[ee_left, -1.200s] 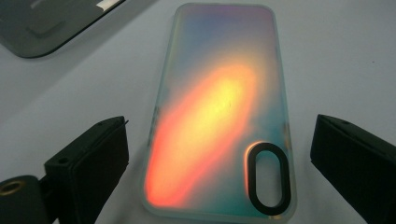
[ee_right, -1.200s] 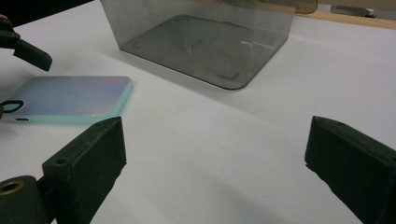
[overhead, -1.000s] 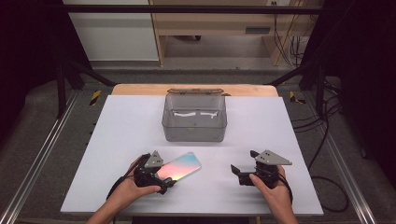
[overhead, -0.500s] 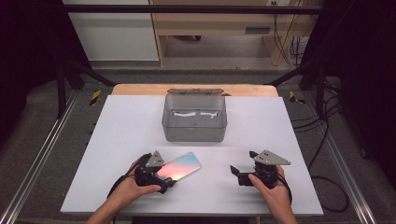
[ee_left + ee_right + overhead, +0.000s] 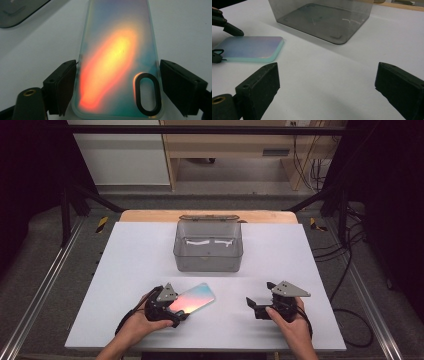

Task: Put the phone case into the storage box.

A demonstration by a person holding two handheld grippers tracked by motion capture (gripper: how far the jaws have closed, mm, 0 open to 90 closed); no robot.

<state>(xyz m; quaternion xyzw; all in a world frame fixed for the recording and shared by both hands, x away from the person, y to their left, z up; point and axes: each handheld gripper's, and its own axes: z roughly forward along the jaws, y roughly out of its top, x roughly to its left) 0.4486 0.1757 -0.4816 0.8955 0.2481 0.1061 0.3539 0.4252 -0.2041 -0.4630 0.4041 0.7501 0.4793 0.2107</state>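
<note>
Left gripper (image 5: 175, 311) has just been closing its jaws with the phone case (image 5: 192, 298) between them; in the left gripper view the pads sit at both long edges of the case (image 5: 117, 62), left pad touching, right pad at the edge or a hair off, hard to tell, so I read it as clamped on the case's near end. Landmark: the smoky clear bin (image 5: 208, 246) mid-table. The case lies flat on the white table (image 5: 130, 270), in front of the bin and slightly to its left, well apart from it. High view shows the layout: both hands at the near edge, bin behind, case angled toward the bin. It can't show the contact; the left gripper view does, plus the case's oval camera cutout at the gripped end and the orange-to-teal sheen. Right gripper (image 5: 256, 305) sits in front of the bin, to its right, jaws wide apart with nothing between them; the right gripper view confirms bare table there, and shows the bin (image 5: 322, 20) beyond and the case's free end (image 5: 249, 48) off to the side with the other gripper's jaw tips on it.
</note>
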